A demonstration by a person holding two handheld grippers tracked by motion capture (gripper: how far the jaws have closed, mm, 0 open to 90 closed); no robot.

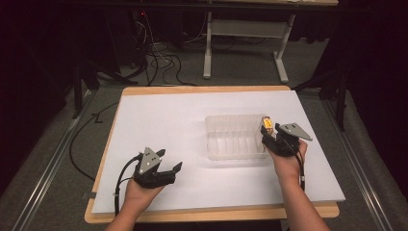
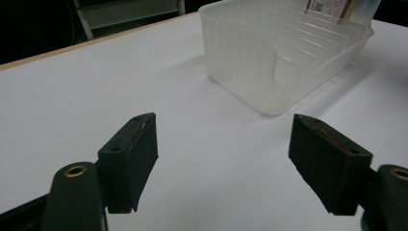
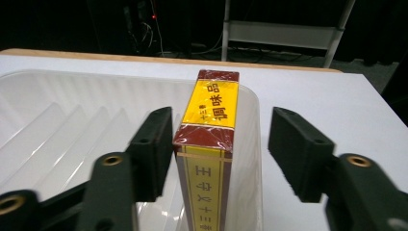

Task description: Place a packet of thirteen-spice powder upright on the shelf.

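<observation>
A slim red and yellow box (image 3: 211, 125) with printed characters stands upright in the right end of a clear ridged plastic tray (image 3: 72, 110). My right gripper (image 3: 221, 122) straddles the box with its jaws apart; the left pad sits close beside it and the right pad stands well away. From above, the box (image 1: 267, 123) pokes up at the tray's (image 1: 231, 137) right end, with my right gripper (image 1: 270, 137) just behind it. My left gripper (image 1: 170, 159) rests low at the front left, open and empty (image 2: 223, 125), pointing toward the tray (image 2: 250, 62).
A white sheet (image 1: 159, 120) covers the wooden table, whose edge (image 1: 207, 211) shows at the front. Beyond the table stand a grey metal frame (image 1: 208, 48) and dark cables (image 1: 159, 57) on the floor.
</observation>
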